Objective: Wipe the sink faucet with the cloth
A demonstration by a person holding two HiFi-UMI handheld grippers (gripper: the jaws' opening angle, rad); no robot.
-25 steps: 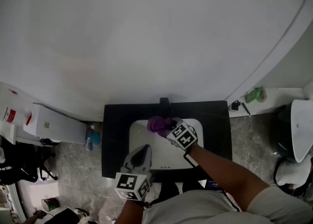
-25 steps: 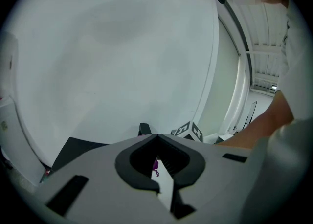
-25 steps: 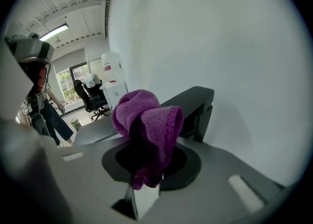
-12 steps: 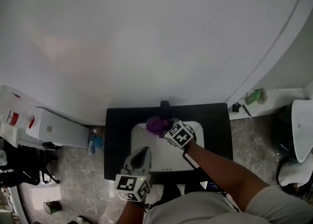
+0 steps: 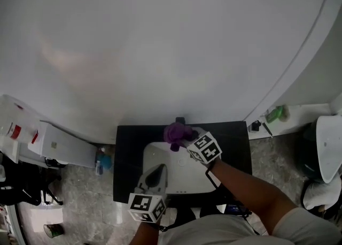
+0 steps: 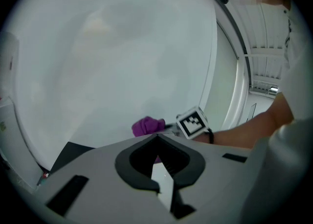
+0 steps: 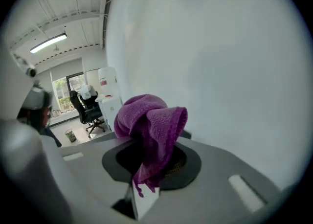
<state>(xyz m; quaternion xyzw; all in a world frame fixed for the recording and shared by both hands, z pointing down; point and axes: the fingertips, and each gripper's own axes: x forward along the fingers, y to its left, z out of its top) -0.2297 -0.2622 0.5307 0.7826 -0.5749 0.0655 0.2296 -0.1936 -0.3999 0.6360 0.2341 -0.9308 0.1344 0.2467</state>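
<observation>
A white sink [image 5: 160, 158] is set in a black counter [image 5: 128, 158] against a white wall. The dark faucet [image 5: 180, 120] stands at the sink's back edge, mostly hidden behind a bunched purple cloth [image 5: 173, 132]. My right gripper [image 5: 185, 141] is shut on that cloth [image 7: 151, 118] and presses it against the faucet. My left gripper [image 5: 158, 167] hovers over the sink's front part, jaws together and nothing between them. In the left gripper view, the cloth [image 6: 148, 126] and the right gripper's marker cube show beyond the left gripper [image 6: 157, 135].
A white cabinet [image 5: 61, 142] stands left of the counter, with a blue bottle [image 5: 103, 158] on the floor between them. A ledge on the right carries a green item [image 5: 275, 114]. A white rounded fixture [image 5: 327, 142] sits at the far right.
My right gripper has carried the cloth back from over the basin to the faucet at the wall. The left gripper has stayed near the sink's front.
</observation>
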